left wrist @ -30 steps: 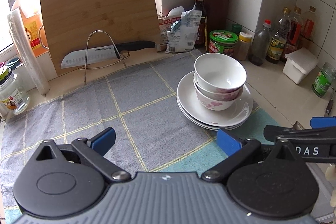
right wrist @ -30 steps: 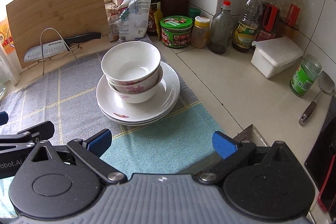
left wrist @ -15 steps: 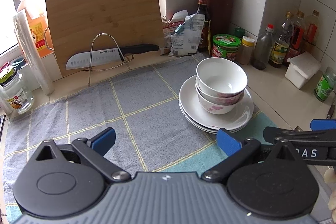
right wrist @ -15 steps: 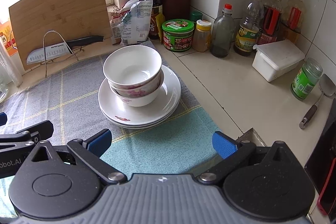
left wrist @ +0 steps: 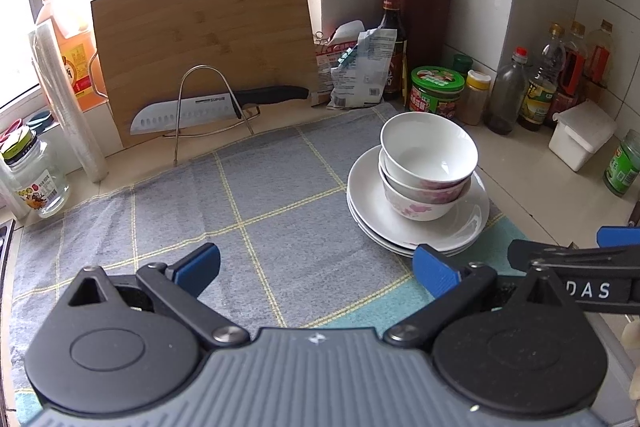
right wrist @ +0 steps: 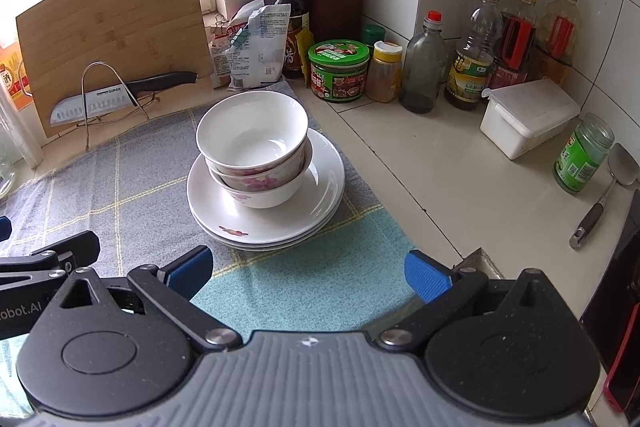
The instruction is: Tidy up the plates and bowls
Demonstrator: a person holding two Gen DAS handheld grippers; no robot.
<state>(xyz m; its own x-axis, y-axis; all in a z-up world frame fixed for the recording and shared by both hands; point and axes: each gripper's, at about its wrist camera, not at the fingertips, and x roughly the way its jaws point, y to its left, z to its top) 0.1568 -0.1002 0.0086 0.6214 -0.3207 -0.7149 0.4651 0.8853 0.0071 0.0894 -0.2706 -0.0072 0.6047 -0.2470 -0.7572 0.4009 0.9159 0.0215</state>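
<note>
Left wrist view: left tongs (left wrist: 316, 263) gape wide, holding nothing; compared with a second ago I sit slightly farther back from the bowls (left wrist: 428, 163), nested on the plates (left wrist: 416, 223) at the cloth's (left wrist: 240, 195) right side.

Right wrist view: right tongs (right wrist: 308, 271) equally wide and empty, stack ahead-left, also slightly receded. I judge the stacking finished and both tongs retreating.
</note>
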